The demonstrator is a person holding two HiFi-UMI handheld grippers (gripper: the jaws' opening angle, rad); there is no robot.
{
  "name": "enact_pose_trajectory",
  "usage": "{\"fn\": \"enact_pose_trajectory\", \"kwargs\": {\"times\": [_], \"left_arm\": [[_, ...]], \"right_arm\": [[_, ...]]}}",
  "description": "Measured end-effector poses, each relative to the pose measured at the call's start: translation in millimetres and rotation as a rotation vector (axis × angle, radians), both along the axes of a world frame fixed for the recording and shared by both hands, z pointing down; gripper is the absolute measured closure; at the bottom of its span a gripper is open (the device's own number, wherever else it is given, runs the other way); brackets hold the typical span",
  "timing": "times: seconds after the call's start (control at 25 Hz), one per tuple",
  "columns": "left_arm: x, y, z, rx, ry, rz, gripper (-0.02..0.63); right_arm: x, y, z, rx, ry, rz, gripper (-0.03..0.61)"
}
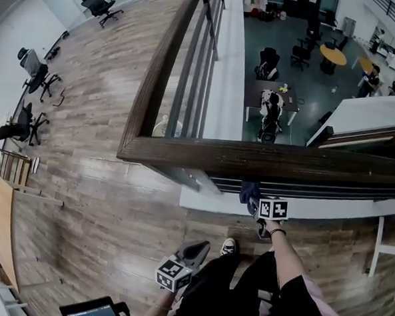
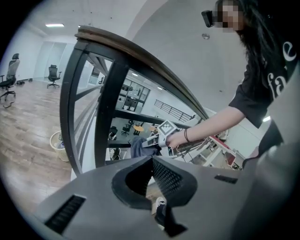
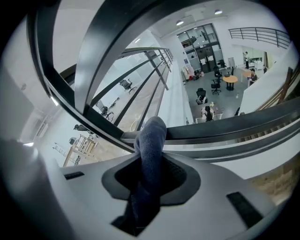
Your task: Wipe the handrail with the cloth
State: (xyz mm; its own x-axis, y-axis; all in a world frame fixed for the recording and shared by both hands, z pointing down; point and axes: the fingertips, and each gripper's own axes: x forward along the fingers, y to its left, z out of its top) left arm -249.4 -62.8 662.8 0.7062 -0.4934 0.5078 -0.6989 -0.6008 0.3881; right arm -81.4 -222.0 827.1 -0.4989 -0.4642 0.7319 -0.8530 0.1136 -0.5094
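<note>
A dark wooden handrail (image 1: 264,159) crosses the head view and turns at a corner away up the left side; its curve also shows in the left gripper view (image 2: 140,56). My right gripper (image 1: 256,203) is just below the rail, shut on a blue cloth (image 1: 250,190) that sticks up towards the rail's underside. In the right gripper view the cloth (image 3: 152,140) stands between the jaws of that gripper (image 3: 152,157), close under the dark rail (image 3: 234,123). My left gripper (image 1: 197,251) hangs lower beside my leg, shut and holding nothing (image 2: 152,158).
Grey balusters (image 1: 192,73) run under the rail. Beyond it is a drop to a lower floor with desks and chairs (image 1: 271,98). A waste bin (image 1: 166,127) stands by the railing. Office chairs (image 1: 36,74) line the left; a white table leg (image 1: 377,245) is at right.
</note>
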Motion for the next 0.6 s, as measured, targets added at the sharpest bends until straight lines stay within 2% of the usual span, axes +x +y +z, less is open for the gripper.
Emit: {"fn": "enact_pose_trajectory", "kwargs": {"times": [0.2, 0.6], "left_arm": [[53.7, -8.4, -8.1, 0.0, 0.003, 0.079, 0.614], [164.5, -4.6, -6.8, -0.045, -0.021, 0.207, 0.614]], "right_arm": [[66.0, 6.1, -3.8, -0.01, 0.007, 0.073, 0.486], [225.6, 28.4, -0.4, -0.016, 0.013, 0.252, 0.486]]}}
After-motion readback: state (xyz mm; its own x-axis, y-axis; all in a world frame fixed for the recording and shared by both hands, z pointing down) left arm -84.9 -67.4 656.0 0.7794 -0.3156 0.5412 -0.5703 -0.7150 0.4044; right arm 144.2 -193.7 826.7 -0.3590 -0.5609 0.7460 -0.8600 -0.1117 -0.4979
